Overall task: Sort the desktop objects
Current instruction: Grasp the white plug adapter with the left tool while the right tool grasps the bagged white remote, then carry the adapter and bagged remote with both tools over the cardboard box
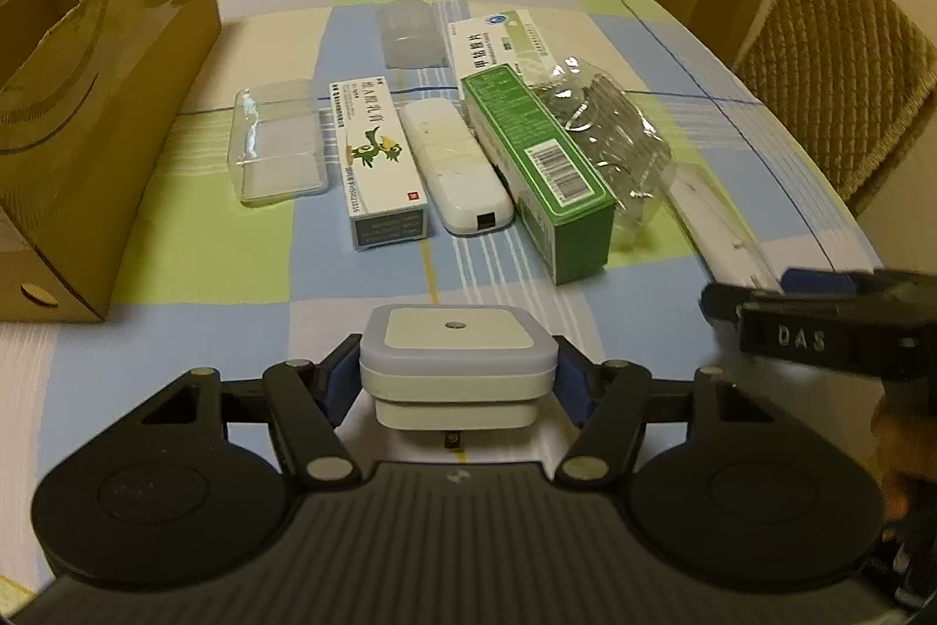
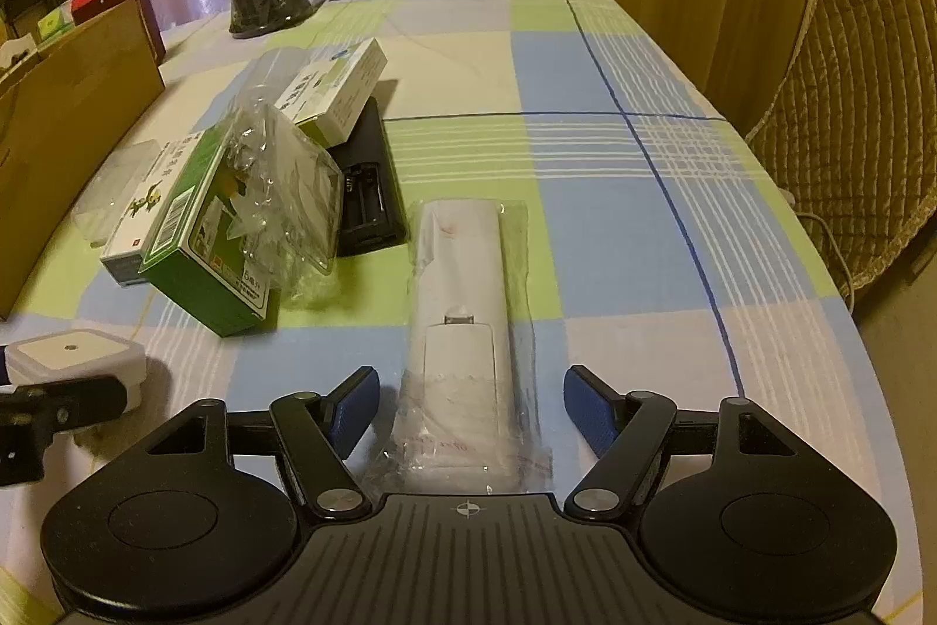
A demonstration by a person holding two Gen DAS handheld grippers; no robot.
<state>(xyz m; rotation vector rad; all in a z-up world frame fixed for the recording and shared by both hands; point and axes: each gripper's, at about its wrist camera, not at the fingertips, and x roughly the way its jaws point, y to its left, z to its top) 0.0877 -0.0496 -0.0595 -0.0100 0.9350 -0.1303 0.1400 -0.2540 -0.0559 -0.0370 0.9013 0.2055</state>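
Cardboard box (image 1: pixel 111 98) is seen far left on the counter (image 1: pixel 175 344); the left hand-held gripper (image 1: pixel 457 379) is pinched on a white plug-in night light (image 1: pixel 457 355), so the box lies forward-left of it. Right hand-held gripper (image 2: pixel 471 405) is spread, its fingers straddling the bagged white remote (image 2: pixel 460 332), whose long axis runs straight ahead between them.

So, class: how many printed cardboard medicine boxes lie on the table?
3: the duck box left of the white remote, the green box right of it, the white box behind. Others may be hidden.
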